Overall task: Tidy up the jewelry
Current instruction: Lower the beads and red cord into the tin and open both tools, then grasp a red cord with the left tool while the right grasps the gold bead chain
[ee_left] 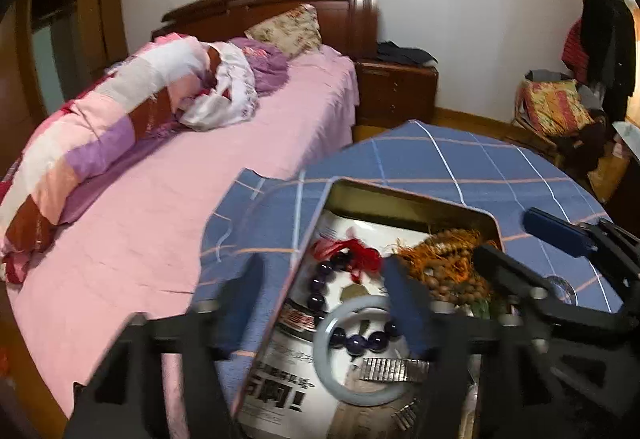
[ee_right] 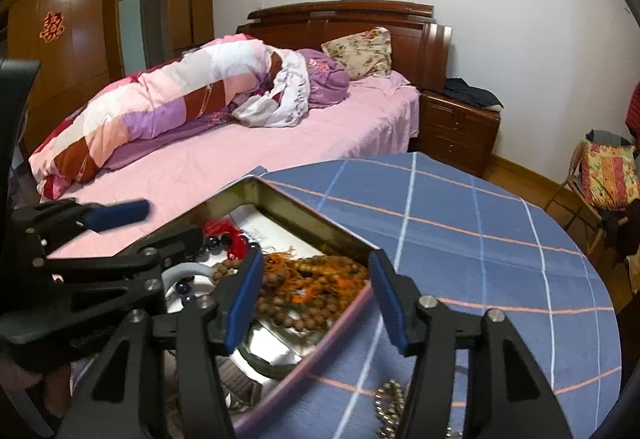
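An open metal tin (ee_left: 416,199) (ee_right: 304,215) sits on a round table with a blue checked cloth (ee_left: 460,163) (ee_right: 460,223). Inside lie a pale jade bangle (ee_left: 340,379), a dark purple bead bracelet (ee_left: 360,341) with a red tassel (ee_left: 352,251), a silver metal watch band (ee_left: 394,369) and brown wooden beads with orange cord (ee_left: 448,259) (ee_right: 304,287). My left gripper (ee_left: 324,299) is open, straddling the tin's left wall. My right gripper (ee_right: 316,299) is open above the tin's right rim and the wooden beads. A silver chain (ee_right: 390,407) lies on the cloth below it.
A bed with a pink sheet (ee_left: 168,199) (ee_right: 240,155) and a rolled quilt stands just left of the table. A wooden nightstand (ee_left: 396,87) is behind. A chair with cushions and clothes (ee_left: 560,111) stands at the right.
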Action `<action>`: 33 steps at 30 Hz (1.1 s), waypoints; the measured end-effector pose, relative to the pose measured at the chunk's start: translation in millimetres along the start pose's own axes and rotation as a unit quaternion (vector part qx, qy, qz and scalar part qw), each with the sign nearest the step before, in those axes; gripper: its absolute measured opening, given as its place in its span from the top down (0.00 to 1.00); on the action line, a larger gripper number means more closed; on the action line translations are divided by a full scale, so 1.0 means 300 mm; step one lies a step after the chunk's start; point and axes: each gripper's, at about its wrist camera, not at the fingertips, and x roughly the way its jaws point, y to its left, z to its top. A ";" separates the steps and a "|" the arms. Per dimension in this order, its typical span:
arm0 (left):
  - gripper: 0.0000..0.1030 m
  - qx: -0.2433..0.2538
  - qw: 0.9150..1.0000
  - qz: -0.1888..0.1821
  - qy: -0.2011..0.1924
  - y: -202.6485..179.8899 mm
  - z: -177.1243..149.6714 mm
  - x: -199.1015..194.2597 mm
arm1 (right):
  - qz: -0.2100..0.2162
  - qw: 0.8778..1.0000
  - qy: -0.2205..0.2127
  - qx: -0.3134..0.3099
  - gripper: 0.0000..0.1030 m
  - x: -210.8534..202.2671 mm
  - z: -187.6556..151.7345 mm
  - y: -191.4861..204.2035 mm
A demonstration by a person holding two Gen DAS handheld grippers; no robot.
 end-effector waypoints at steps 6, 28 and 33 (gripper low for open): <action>0.31 0.002 1.000 -0.001 -0.004 -0.004 0.002 -0.013 | -0.009 1.000 -0.010 0.009 0.31 -0.058 0.003 -0.036; 0.31 0.023 0.999 -0.040 -0.011 -0.147 -0.035 -0.098 | -0.071 0.996 0.001 0.056 0.23 -0.219 -0.139 -0.261; 0.31 0.048 0.996 -0.079 -0.011 -0.245 -0.096 -0.149 | -0.096 0.993 0.019 0.071 0.23 -0.258 -0.208 -0.326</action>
